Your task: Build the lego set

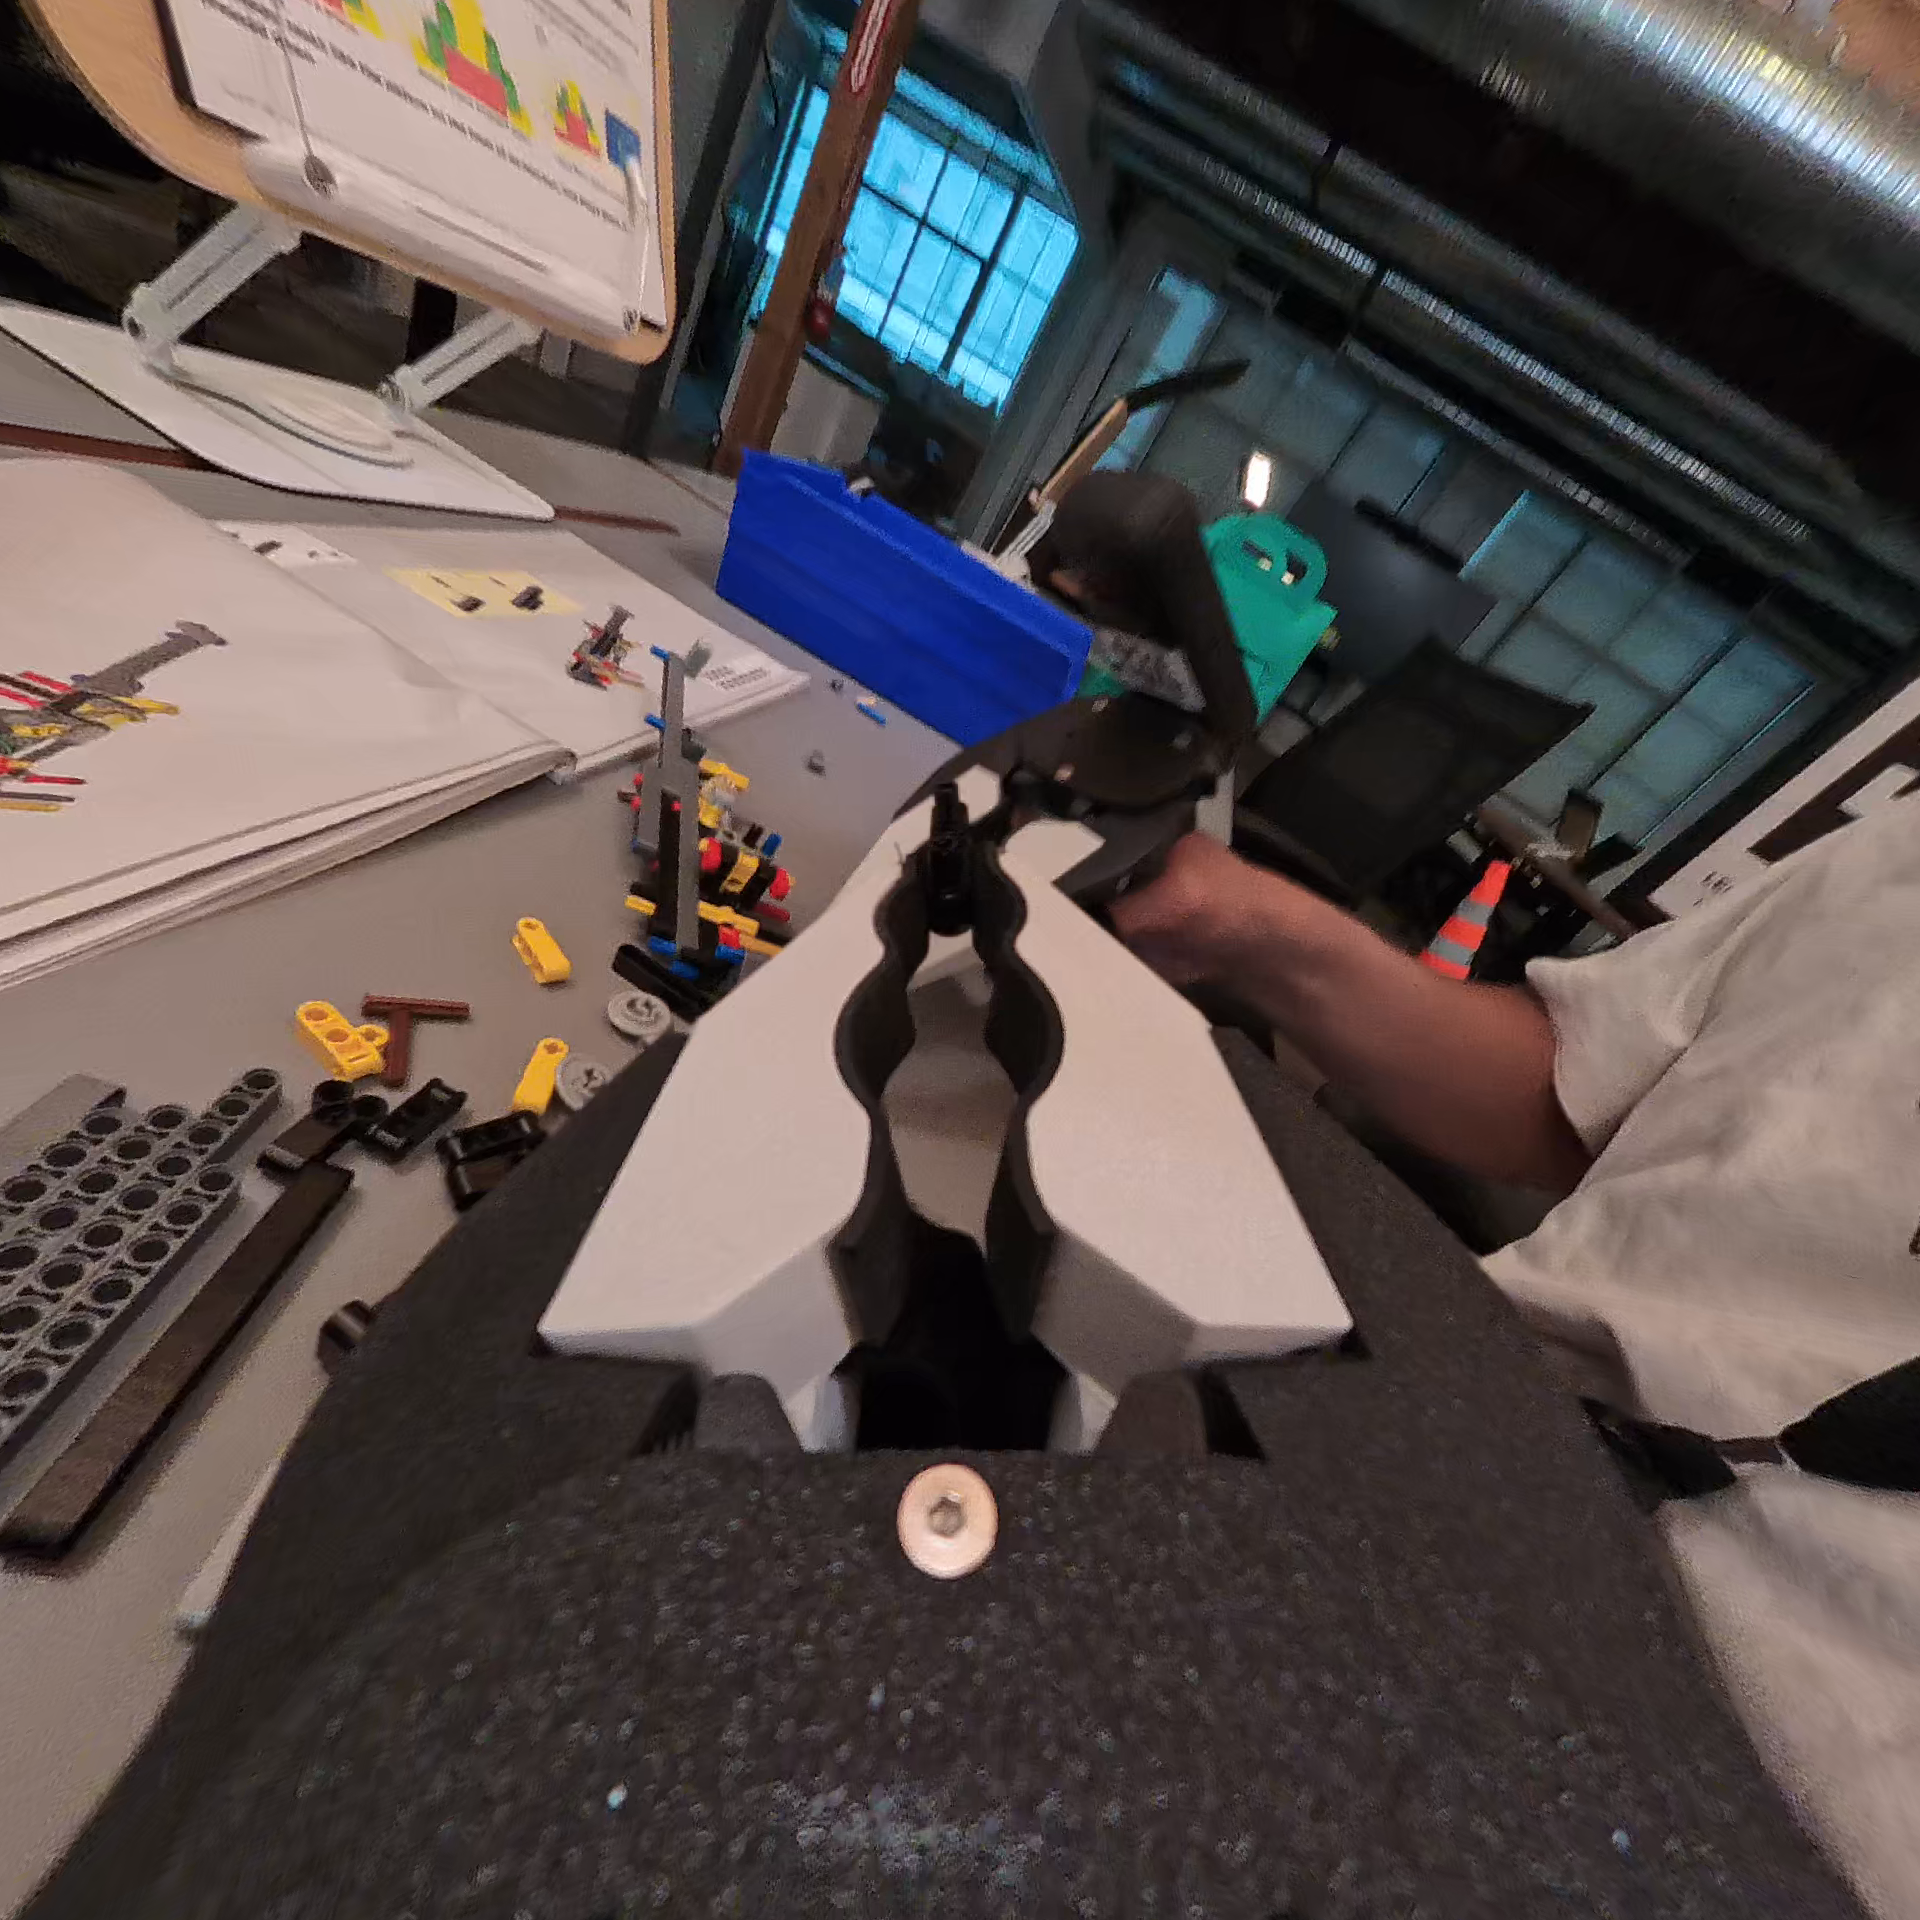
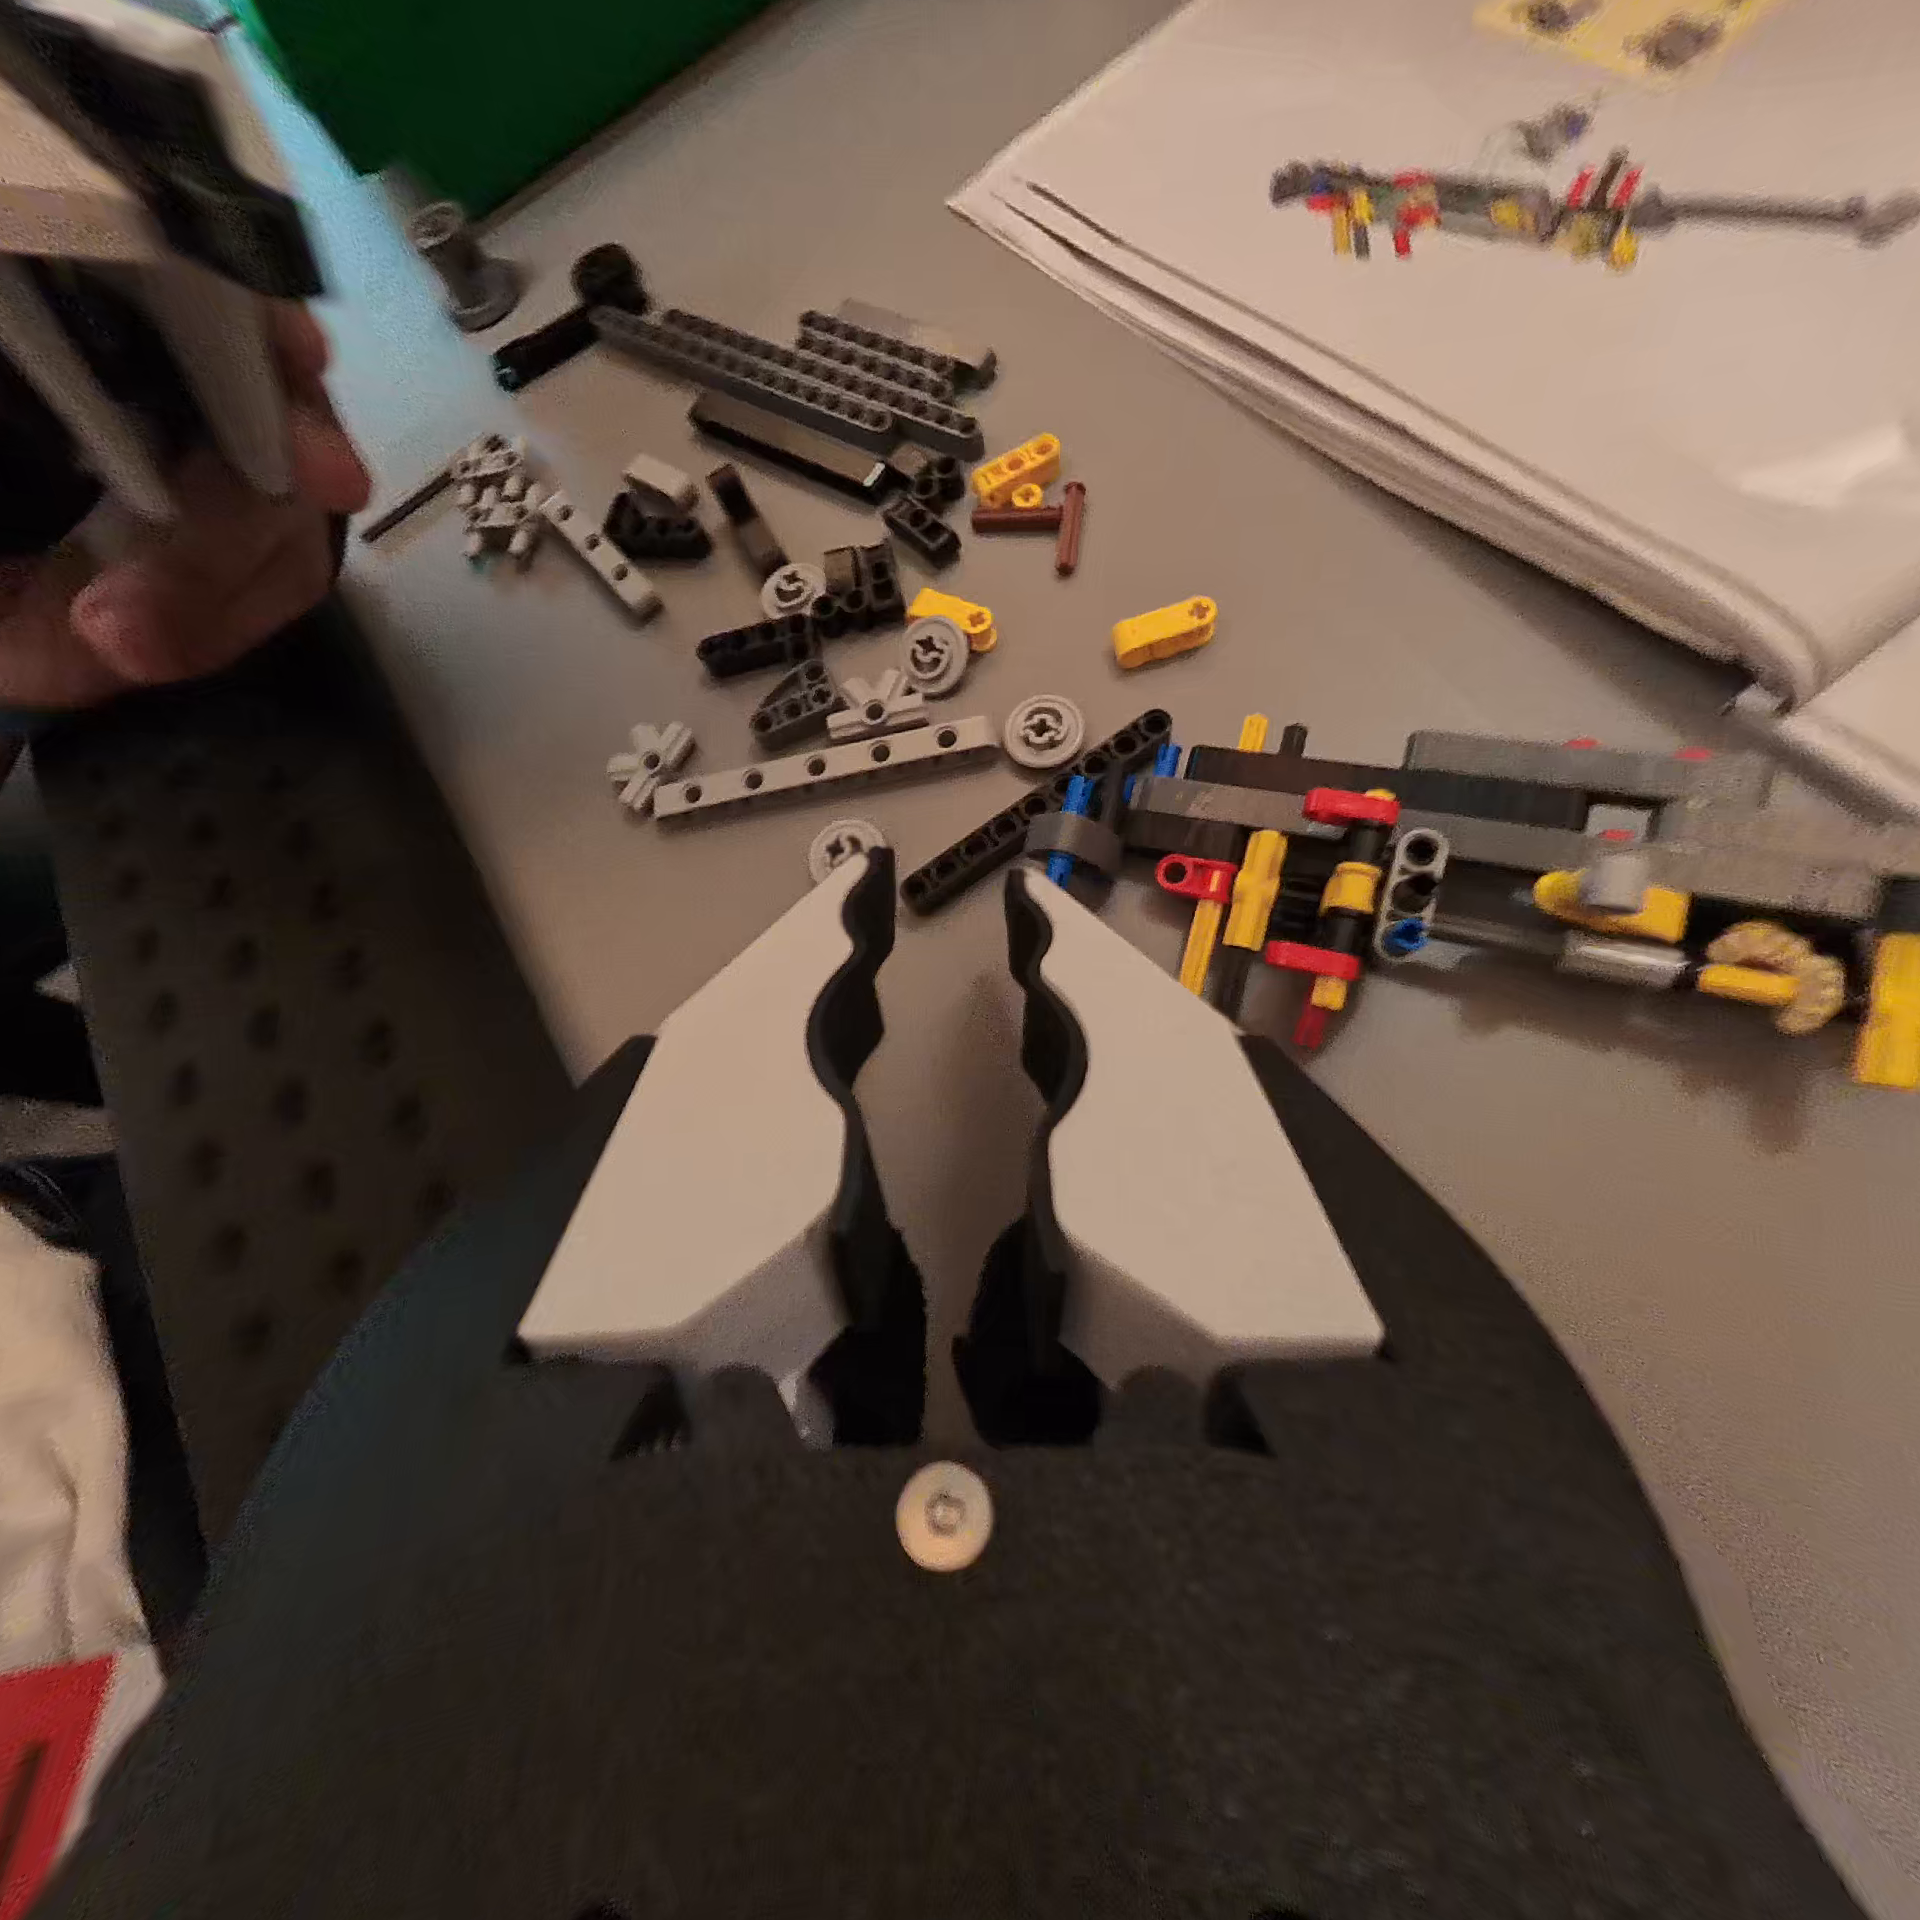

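The left gripper (image 1: 951, 878), with light grey fingers and black wavy pads, is lifted above the grey table (image 1: 436, 935), and its jaws are closed on a small black lego pin piece (image 1: 948, 844) held at the very tips. The right gripper (image 2: 951, 894) has its jaws apart with nothing between them; its tips hang just above the table, near a long black lego beam with holes (image 2: 1023, 816) that belongs to the partly built lego model (image 2: 1455, 862). This model, made of grey, black, yellow, red and blue pieces, lies on the table to the right of the right gripper in the right wrist view, and in the left wrist view it is seen beyond the left fingers, to their left. Loose lego pieces are spread on the table beside it: a yellow connector piece (image 2: 1164, 629), a brown cross axle (image 2: 1070, 528), a light grey beam with holes (image 2: 831, 769) and dark grey long beams (image 2: 790, 384). An open white instruction booklet (image 2: 1507, 395) lies behind the model. A blue plastic bin (image 1: 894, 603) stands farther back on the table. A person's hand (image 1: 1195, 904) holds the right gripper's handle in the left wrist view.
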{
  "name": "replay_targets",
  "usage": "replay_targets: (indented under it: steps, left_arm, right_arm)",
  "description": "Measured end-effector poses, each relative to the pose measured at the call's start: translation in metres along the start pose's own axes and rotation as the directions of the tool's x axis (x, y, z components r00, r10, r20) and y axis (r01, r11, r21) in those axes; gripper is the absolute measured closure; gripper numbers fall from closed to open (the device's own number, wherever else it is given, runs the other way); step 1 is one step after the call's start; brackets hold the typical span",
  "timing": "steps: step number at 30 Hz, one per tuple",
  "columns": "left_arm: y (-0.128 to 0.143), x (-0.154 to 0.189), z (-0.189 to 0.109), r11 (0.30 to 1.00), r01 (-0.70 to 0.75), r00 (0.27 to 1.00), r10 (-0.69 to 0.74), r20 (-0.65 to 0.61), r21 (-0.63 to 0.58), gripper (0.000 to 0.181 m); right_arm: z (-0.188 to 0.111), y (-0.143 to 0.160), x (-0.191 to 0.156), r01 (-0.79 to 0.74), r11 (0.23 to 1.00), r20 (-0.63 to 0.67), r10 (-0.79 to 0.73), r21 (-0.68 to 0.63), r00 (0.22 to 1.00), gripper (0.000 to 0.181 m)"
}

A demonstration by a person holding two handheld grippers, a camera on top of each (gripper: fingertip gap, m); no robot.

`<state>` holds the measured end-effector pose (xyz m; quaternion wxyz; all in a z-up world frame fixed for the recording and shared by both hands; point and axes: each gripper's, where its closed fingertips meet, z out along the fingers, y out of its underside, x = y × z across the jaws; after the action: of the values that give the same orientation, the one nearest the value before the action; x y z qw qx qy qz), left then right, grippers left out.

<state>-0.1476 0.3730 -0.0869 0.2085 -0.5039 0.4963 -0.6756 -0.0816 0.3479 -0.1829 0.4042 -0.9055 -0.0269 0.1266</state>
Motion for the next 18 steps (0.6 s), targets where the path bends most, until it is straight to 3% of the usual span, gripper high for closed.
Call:
replay_targets:
  steps: [3,8,12,15,18]
  left_arm:
    - [-0.004,0.002,-0.002,0.999,-0.023,1.0,0.024,-0.014,0.028,0.175]
    - [0.007,0.007,0.006,0.996,-0.075,0.997,0.074,-0.023,-0.037,0.175]
    - [0.007,0.008,0.005,0.996,-0.079,0.997,0.079,-0.026,-0.032,0.175]
    - [0.003,0.009,0.002,0.997,-0.074,0.997,0.073,-0.031,-0.003,0.175]
    - [0.003,0.009,0.001,0.998,-0.069,0.997,0.068,-0.037,-0.002,0.175]
  right_arm:
    - [0.016,0.006,0.003,-0.056,0.998,-0.086,0.053,-0.038,0.995,0.16]
    - [0.025,0.012,0.011,-0.037,0.995,-0.231,0.015,-0.092,0.973,0.163]
    - [0.027,0.013,0.006,0.029,0.991,-0.249,-0.06,-0.128,0.967,0.173]
    - [0.013,0.026,0.003,0.103,0.97,-0.22,-0.153,-0.222,0.964,0.174]
    - [-0.023,0.051,0.005,0.213,0.934,-0.158,-0.265,-0.286,0.951,0.174]
